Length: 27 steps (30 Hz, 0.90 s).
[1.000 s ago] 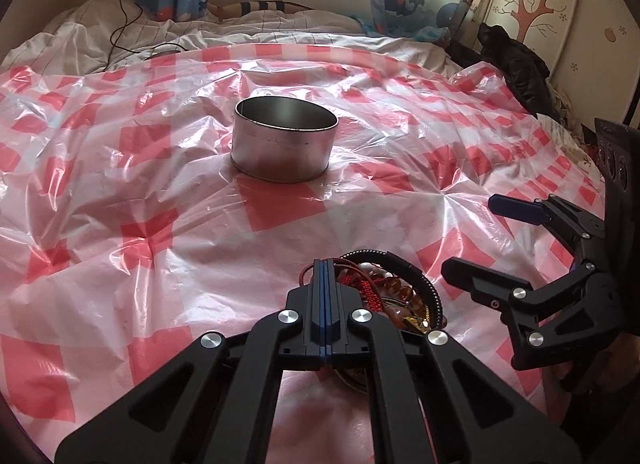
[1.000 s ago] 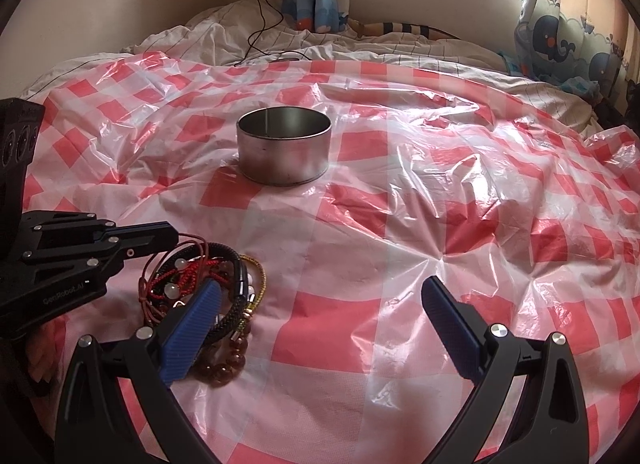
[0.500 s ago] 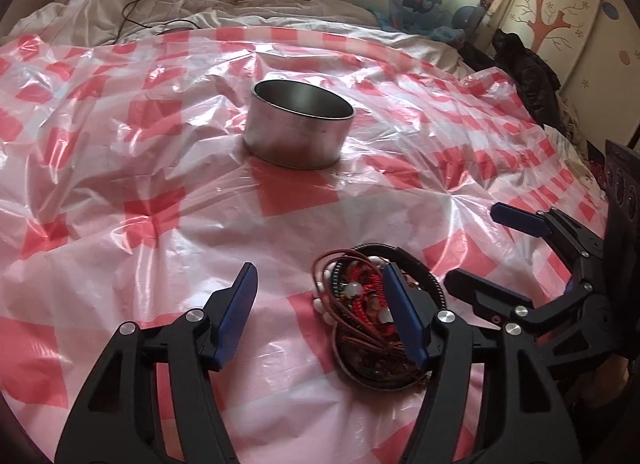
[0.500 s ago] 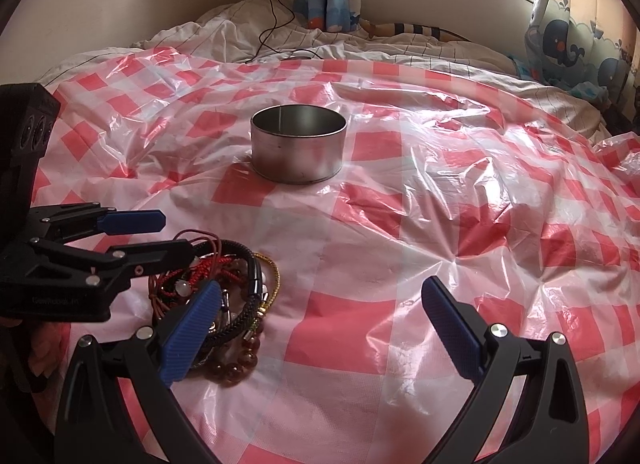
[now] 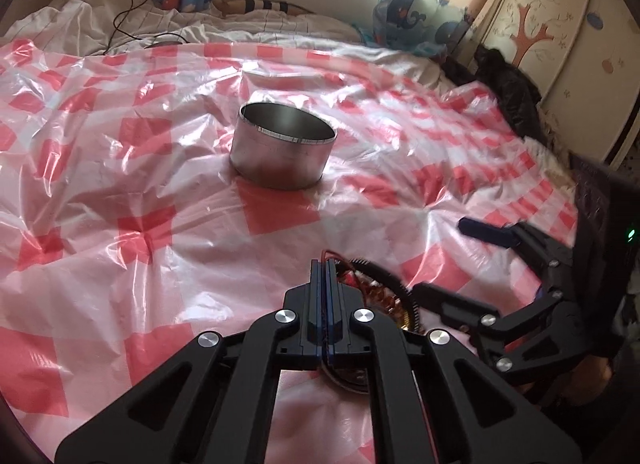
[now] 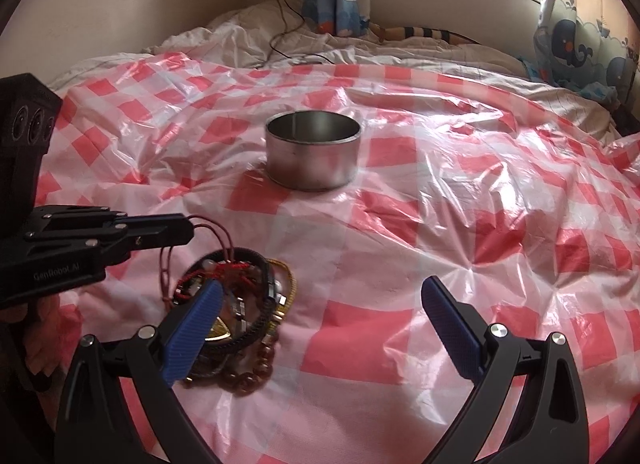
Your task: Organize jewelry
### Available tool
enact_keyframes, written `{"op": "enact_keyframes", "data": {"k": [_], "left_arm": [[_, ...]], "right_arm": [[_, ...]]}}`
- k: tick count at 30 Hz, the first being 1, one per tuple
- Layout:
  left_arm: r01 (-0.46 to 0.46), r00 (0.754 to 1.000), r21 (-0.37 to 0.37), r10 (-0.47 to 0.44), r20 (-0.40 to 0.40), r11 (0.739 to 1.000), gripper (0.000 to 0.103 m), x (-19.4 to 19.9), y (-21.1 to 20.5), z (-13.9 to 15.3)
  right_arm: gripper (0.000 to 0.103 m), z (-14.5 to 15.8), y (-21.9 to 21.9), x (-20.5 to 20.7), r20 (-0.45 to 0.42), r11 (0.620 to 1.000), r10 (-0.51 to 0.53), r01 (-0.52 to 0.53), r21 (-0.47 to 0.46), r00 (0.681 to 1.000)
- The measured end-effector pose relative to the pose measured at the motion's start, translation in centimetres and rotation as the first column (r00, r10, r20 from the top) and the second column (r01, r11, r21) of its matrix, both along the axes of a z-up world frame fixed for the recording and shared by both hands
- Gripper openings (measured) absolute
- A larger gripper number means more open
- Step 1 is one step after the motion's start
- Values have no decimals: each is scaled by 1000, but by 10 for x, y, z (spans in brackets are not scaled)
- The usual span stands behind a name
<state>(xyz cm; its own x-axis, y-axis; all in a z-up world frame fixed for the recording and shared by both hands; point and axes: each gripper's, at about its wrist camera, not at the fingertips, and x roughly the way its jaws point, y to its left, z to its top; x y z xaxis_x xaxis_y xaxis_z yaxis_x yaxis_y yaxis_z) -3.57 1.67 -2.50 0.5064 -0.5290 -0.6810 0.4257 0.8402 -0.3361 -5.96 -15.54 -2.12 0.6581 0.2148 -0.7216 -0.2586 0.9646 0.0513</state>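
Observation:
A pile of bracelets [image 6: 236, 304] lies on the red-checked plastic sheet: black bands, red cords, brown beads and a gold chain. In the left wrist view the pile [image 5: 380, 296] shows just right of my fingers. My left gripper [image 5: 325, 264] is shut on a thin red cord [image 6: 216, 234] and lifts its loop above the pile; it shows in the right wrist view [image 6: 188, 228]. My right gripper [image 6: 324, 312] is open and empty, its left finger over the pile. A round metal tin [image 6: 314, 154] stands upright and open farther back, also in the left wrist view [image 5: 282, 154].
The plastic sheet [image 6: 460, 224] covers a bed with white bedding [image 6: 240, 32] behind it. A black cable [image 6: 286, 36] runs over the bedding. Whale-print curtains [image 6: 584, 48] hang at the back right. A dark garment [image 5: 508, 80] lies by the wardrobe.
My left gripper opened over the pile half a second ago, then shut on the red cord and lifted it. My right gripper stayed open.

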Motion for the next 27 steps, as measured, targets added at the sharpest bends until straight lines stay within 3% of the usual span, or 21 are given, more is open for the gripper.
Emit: {"op": "enact_keyframes", "data": {"k": [2, 4, 6, 16, 27], "left_arm": [[-20, 999, -12, 20, 26, 1000, 1, 0, 5, 7], [-49, 997, -45, 51, 52, 998, 1, 0, 15, 16], [-69, 994, -68, 74, 79, 995, 1, 0, 24, 24], [-74, 992, -80, 82, 96, 994, 2, 0, 30, 30], [-57, 990, -57, 64, 125, 997, 2, -1, 18, 37]], "right_arm": [[80, 1, 4, -1, 7, 999, 37, -37, 11, 999], [48, -3, 11, 1, -20, 998, 67, -67, 8, 998], [32, -11, 13, 6, -61, 996, 86, -85, 22, 994], [12, -25, 21, 13, -121, 994, 111, -110, 16, 986], [10, 11, -19, 15, 36, 994, -27, 23, 107, 999]]}}
